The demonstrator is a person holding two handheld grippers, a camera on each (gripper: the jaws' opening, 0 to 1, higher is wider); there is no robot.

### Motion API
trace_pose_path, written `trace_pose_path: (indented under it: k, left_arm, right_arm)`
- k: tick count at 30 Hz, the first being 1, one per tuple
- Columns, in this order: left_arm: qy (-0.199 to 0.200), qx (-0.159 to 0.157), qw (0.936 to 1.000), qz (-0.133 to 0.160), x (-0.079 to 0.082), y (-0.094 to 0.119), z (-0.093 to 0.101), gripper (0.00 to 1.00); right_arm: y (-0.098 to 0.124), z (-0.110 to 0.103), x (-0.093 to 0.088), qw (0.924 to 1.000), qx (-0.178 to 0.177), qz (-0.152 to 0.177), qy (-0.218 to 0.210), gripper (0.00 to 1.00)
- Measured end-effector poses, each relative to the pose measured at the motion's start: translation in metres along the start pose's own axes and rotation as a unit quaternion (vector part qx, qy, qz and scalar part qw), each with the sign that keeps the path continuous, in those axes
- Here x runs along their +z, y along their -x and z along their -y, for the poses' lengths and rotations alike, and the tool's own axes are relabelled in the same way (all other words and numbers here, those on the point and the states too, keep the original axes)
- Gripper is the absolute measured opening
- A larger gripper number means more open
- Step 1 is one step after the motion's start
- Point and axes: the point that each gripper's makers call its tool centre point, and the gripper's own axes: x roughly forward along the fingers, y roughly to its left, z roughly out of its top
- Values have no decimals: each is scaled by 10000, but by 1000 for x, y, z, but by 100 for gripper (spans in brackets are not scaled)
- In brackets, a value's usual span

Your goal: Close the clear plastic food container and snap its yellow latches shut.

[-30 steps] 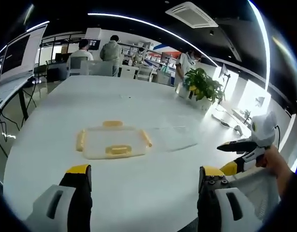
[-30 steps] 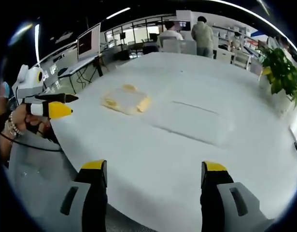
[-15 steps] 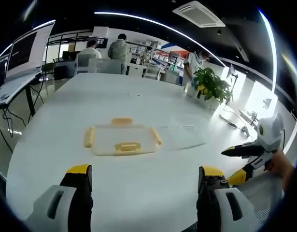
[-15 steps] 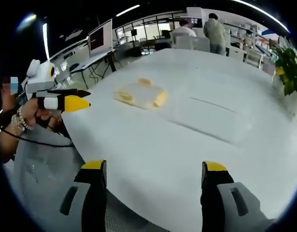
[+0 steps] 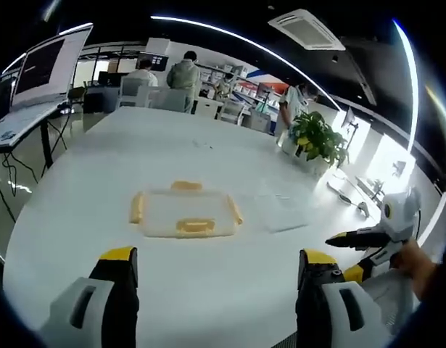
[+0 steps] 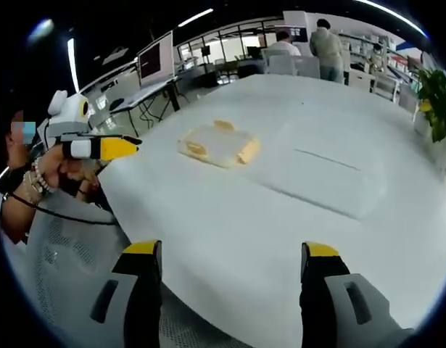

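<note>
White table (image 5: 77, 217) bears container (image 5: 185, 212) beyond hand-held gripper (image 5: 208, 279).

Each claw has black jaws with yellow tips on grey-white bodies: left claw (image 5: 212, 270), right claw (image 6: 233, 262). A beaded bracelet (image 6: 36, 177) circles the wrist.

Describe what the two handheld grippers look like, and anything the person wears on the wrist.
Each gripper has two black jaws capped with yellow tips, set in pale grey housings. Seen from the right gripper view, the left gripper has a pointed yellow tip with a white band and a white body; the hand holding it wears a beaded bracelet, with a thin dark cord below. The right gripper looks alike.
</note>
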Motion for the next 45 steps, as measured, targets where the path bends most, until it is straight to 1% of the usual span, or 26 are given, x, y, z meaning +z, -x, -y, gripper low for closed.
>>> trace_pose_path:
  k: [1, 3, 4, 6, 7, 9, 10, 11, 12, 14, 15, 17, 18, 19, 21, 23, 25, 28, 32, 33, 36, 39, 41, 43, 44, 45]
  left_arm:
    - [-172, 24, 9998, -79, 1, 2, -4, 87]
    - [-552, 116, 9984, -2, 14, 7, -14, 88]
    - [-696, 34, 9975, 125, 24, 9, -15, 89]
    - [-751, -204, 9964, 343, 38, 10, -15, 93]
    - [-757, -244, 9964, 292, 39, 10, -17, 93]
    - [-1066, -306, 9938, 73, 38, 8, -27, 94]
    - [-1240, -306, 9918, 32, 38, 6, -32, 95]
    - [-1443, -309, 9891, -14, 38, 3, -37, 95]
    - [-1724, -337, 9844, -63, 38, 0, -44, 95]
    - [-1959, -406, 9794, -285, 32, -4, -54, 95]
    - [-2048, -523, 9752, -653, 22, -5, -60, 96]
    - [-1947, -596, 9732, -1072, 12, -7, -70, 99]
    - [-2068, -719, 9691, -1140, 11, -9, -71, 99]
    - [-2310, -884, 9620, -1161, 11, -11, -73, 99]
    - [-2541, -852, 9558, -1211, 14, -13, -81, 99]
    - [-2796, -1048, 9456, -1291, 16, -18, -84, 99]
    - [-2844, -1052, 9447, -1251, 21, -23, -89, 99]
    - [-2849, -1202, 9384, -1541, 20, -29, -94, 99]
    - [-3138, -1281, 9238, -1778, 21, -38, -102, 99]
    - [-3236, -1273, 9191, -1851, 21, -40, -105, 99]
    - [-3403, -1448, 9085, -1947, 21, -44, -104, 99]
    - [-3460, -1478, 9048, -1993, 25, -49, -109, 98]
    - [-3495, -1552, 8993, -2121, 25, -51, -111, 97]
    - [-3610, -1630, 8898, -2267, 23, -51, -113, 93]
    - [-3741, -1634, 8832, -2311, 23, -53, -115, 91]
    - [-3829, -1609, 8787, -2352, 23, -54, -118, 90]
  right_arm:
    - [0, 0, 0, 10000, -3, 1, -20, 76]
    - [2, 1, 6, 9998, -110, 132, 52, 77]
    - [3, 0, 12, 9995, -113, 231, 157, 77]
    - [3, -4, 18, 9993, -50, 274, 252, 78]
    - [2, -6, 21, 9992, -12, 281, 298, 78]
    - [-2, -8, 31, 9982, 23, 330, 496, 78]
    - [-3, -9, 34, 9975, 34, 330, 622, 79]
    - [-6, -9, 41, 9963, 56, 336, 792, 79]
    - [-8, -10, 45, 9953, 81, 340, 899, 79]
    - [-14, -10, 53, 9930, 203, 273, 1129, 81]
    - [-16, -11, 55, 9921, 240, 240, 1204, 82]
    - [-22, -11, 61, 9879, 374, 146, 1495, 83]
    - [-24, -10, 64, 9861, 407, 156, 1605, 84]
    - [-26, -10, 68, 9830, 451, 129, 1776, 84]
    - [-28, -10, 72, 9795, 520, 51, 1947, 83]
    - [-34, -7, 81, 9766, 534, 90, 2084, 83]
    - [-38, -5, 86, 9736, 552, 50, 2216, 81]
    - [-44, -3, 91, 9700, 629, -67, 2348, 81]
    - [-52, 0, 99, 9647, 697, -210, 2531, 81]
    - [-54, 1, 99, 9615, 708, -281, 2639, 81]
    - [-59, 3, 100, 9559, 744, -446, 2806, 81]
    - [-64, 3, 97, 9473, 848, -578, 3035, 81]
    - [-67, 4, 96, 9414, 897, -698, 3176, 81]
    - [-72, 5, 97, 9388, 922, -727, 3239, 81]
    - [-73, 5, 97, 9382, 941, -742, 3246, 81]
    - [-75, 5, 98, 9378, 956, -760, 3250, 81]
